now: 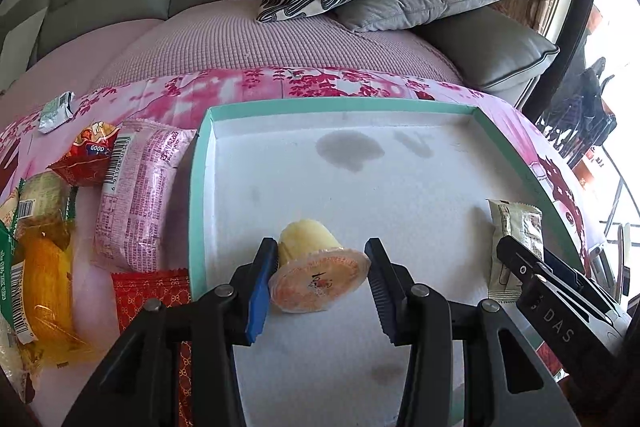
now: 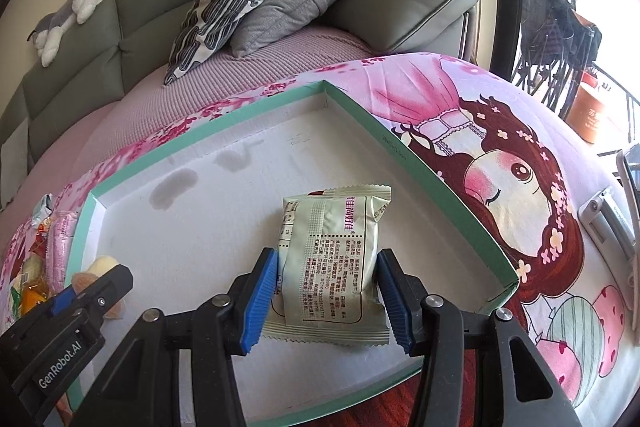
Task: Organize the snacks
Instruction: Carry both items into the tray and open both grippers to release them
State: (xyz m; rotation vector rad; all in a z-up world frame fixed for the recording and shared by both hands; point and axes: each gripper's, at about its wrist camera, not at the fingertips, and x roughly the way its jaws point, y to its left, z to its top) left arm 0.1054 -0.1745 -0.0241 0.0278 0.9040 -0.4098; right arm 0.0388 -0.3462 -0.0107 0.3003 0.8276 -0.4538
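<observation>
Placing both snacks in the teal-rimmed tray [image 1: 200,187]: left gripper [image 1: 318,277] pinches the jelly cup [image 1: 316,277] at 6 o'clock, right gripper [image 2: 326,293] clamps the pale packet [image 2: 332,259] toward 4 o'clock; next, probably spread both to release.

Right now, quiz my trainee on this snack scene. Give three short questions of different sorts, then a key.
1. True or false: the jelly cup lies outside the teal tray.
2. What is between the fingers of the right tool? A) a red packet B) a pale green packet C) nothing
3. In the left wrist view, on which side of the tray do the loose snacks lie?
Key: 1 false, it lies on its side inside the tray; 2 B; 3 left.
</observation>
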